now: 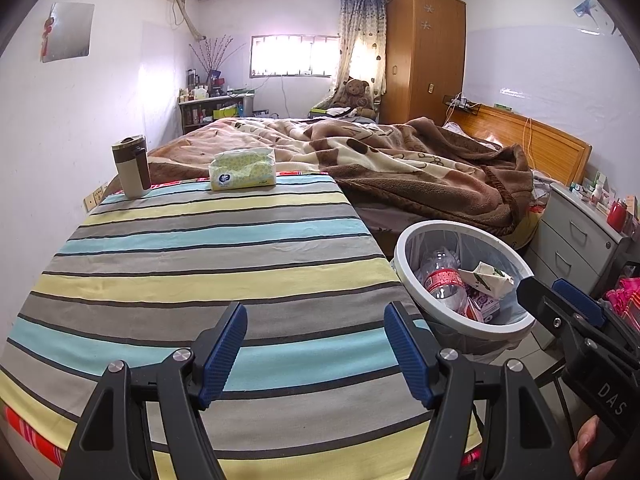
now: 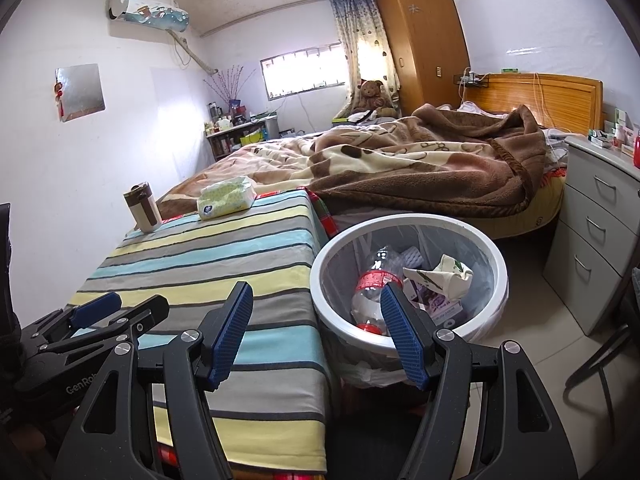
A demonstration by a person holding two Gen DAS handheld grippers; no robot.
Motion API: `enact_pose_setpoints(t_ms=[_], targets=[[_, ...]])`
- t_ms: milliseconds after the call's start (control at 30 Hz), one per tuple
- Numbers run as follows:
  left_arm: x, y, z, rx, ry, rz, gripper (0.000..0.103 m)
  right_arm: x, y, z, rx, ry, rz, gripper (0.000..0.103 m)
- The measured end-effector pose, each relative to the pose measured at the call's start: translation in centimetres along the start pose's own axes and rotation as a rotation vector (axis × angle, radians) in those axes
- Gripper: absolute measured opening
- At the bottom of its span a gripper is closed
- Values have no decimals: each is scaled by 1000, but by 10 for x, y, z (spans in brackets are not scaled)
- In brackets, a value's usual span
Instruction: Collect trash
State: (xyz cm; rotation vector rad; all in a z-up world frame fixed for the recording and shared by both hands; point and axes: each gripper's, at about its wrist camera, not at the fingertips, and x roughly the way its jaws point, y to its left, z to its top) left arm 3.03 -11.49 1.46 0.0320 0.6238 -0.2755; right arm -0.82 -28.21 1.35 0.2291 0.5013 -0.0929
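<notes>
A white round bin [image 2: 492, 252] with a clear liner stands on the floor right of the striped table [image 2: 224, 248]. Inside lie a crushed plastic bottle [image 2: 374, 284] with a red label, a crumpled white and green carton [image 2: 448, 276] and a purple pack [image 2: 440, 304]. My right gripper [image 2: 316, 300] is open and empty, over the table's corner and the bin's near rim. My left gripper [image 1: 316, 320] is open and empty above the striped cloth [image 1: 200, 264], with the bin [image 1: 404, 248] to its right. The right gripper [image 1: 560, 296] shows at the left wrist view's right edge.
A tissue pack [image 1: 243, 169] and a brown and cream flask [image 1: 131, 168] stand at the table's far edge. Behind is a bed with a brown blanket [image 1: 420, 160]. A grey drawer cabinet [image 2: 592, 224] stands right of the bin, a chair frame [image 2: 600, 372] nearer.
</notes>
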Motion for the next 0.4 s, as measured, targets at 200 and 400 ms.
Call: enact_pose_setpoints(t_ms=[200, 400], targets=[[0, -1, 0, -2, 2, 0, 71, 0, 1, 0, -2, 1, 1, 68], [1, 0, -1, -6, 5, 1, 71, 0, 1, 0, 0, 2, 0, 68]])
